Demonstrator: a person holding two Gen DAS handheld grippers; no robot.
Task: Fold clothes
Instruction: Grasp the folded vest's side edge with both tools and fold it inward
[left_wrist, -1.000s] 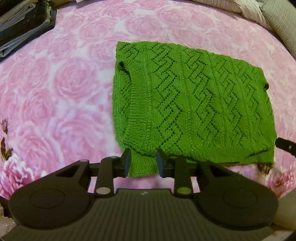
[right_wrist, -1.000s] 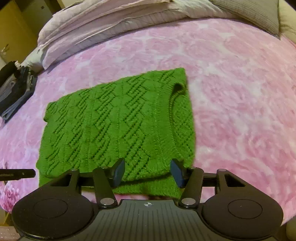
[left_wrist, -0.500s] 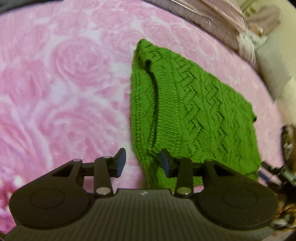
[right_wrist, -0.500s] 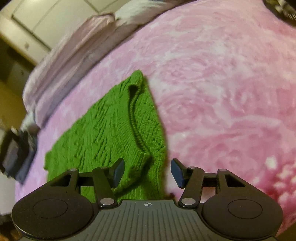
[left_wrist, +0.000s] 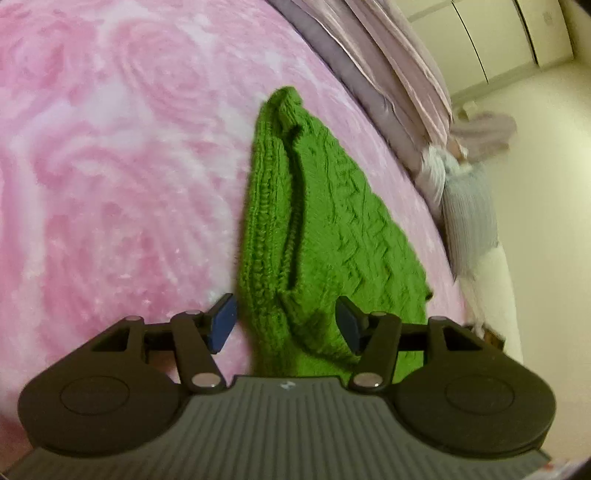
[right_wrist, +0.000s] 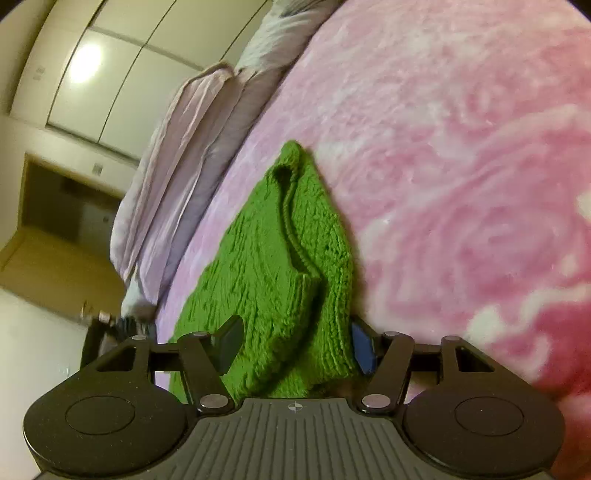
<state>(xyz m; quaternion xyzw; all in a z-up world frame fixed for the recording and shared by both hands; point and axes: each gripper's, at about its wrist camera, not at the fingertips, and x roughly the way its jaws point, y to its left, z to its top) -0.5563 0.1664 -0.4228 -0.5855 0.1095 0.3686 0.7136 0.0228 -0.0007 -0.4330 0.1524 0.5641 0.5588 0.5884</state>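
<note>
Item: folded green cable-knit sweater (left_wrist: 332, 229) on pink rose-print bed cover (left_wrist: 110, 184), its near edge between the parted jaws of my left hand-held gripper (left_wrist: 284, 325) and right hand-held gripper (right_wrist: 295, 345), neither clamped.

Both grippers, left (left_wrist: 286, 325) and right (right_wrist: 295, 345), have dropped low onto the sweater's (left_wrist: 332, 221) edge.

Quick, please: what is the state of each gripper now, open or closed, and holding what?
Left gripper: open, around the green sweater edge, not clamped.
Right gripper: open, also around the sweater edge.
</note>
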